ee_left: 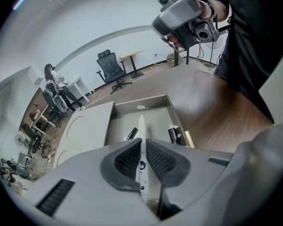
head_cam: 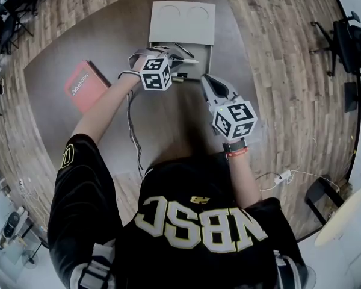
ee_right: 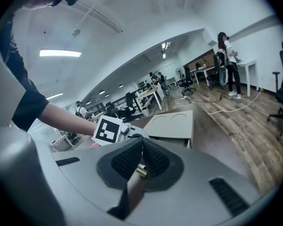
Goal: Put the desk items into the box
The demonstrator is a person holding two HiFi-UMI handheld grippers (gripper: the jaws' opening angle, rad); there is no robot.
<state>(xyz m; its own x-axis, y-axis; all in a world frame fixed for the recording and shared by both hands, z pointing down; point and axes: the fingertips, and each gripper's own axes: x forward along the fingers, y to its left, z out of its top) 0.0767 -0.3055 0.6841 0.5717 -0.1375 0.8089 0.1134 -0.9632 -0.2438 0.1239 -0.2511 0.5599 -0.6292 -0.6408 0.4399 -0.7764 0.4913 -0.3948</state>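
A grey box (head_cam: 210,58) stands open on the round brown table, its lid (head_cam: 182,21) folded back. My left gripper (head_cam: 171,56) hovers over the box, shut on a white pen (head_cam: 186,60). In the left gripper view the pads pinch the white pen (ee_left: 141,126), which points into the box (ee_left: 142,102). A black marker (ee_left: 131,133) and a black-and-gold item (ee_left: 177,134) lie inside. My right gripper (head_cam: 206,79) hangs by the box's near right corner, shut, and I see nothing gripped between its pads (ee_right: 153,157).
A red notebook (head_cam: 84,84) lies on the table to the left of the box. A cable (head_cam: 132,131) trails from the left gripper toward the person. Office chairs (head_cam: 343,41) stand on the wooden floor at the right.
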